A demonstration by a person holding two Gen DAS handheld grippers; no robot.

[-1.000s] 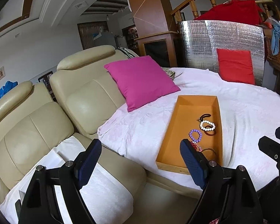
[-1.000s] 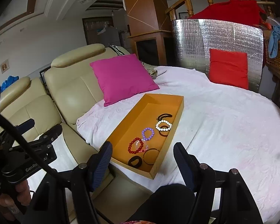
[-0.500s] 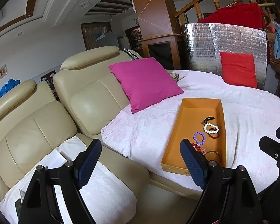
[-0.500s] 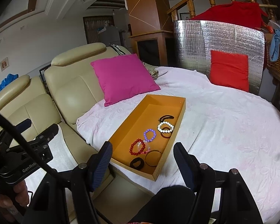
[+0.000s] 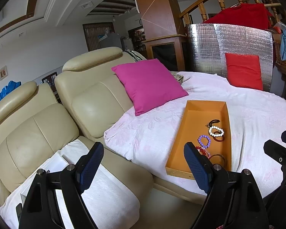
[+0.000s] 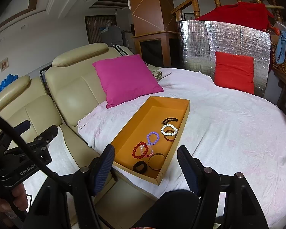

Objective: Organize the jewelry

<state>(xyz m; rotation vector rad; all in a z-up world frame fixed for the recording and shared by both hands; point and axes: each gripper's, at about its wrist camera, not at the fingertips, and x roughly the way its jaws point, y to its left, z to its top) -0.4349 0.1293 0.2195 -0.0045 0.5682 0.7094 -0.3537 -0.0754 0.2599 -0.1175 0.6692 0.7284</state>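
An orange tray (image 6: 135,126) lies on the white-covered round table; it also shows in the left wrist view (image 5: 188,126). In it lie a white bead bracelet (image 6: 169,129), a purple bead bracelet (image 6: 153,138), a red bead bracelet (image 6: 140,150), a black band (image 6: 140,166), a thin bangle (image 6: 157,158) and a dark curved piece (image 6: 170,120). My right gripper (image 6: 145,168) is open and empty, just short of the tray's near end. My left gripper (image 5: 143,166) is open and empty, left of the tray over the sofa seat.
A magenta cushion (image 6: 125,78) leans by the tray's far left. A red cushion (image 6: 233,70) rests against a silver foil panel (image 6: 219,38) at the back. Cream leather sofa seats (image 5: 47,126) stand left of the table. A wicker basket (image 6: 284,61) stands at right.
Both grippers have drawn back slightly and shifted left; the tray sits farther right and lower in the left view. Jaws stay open. The jewelry has not moved.
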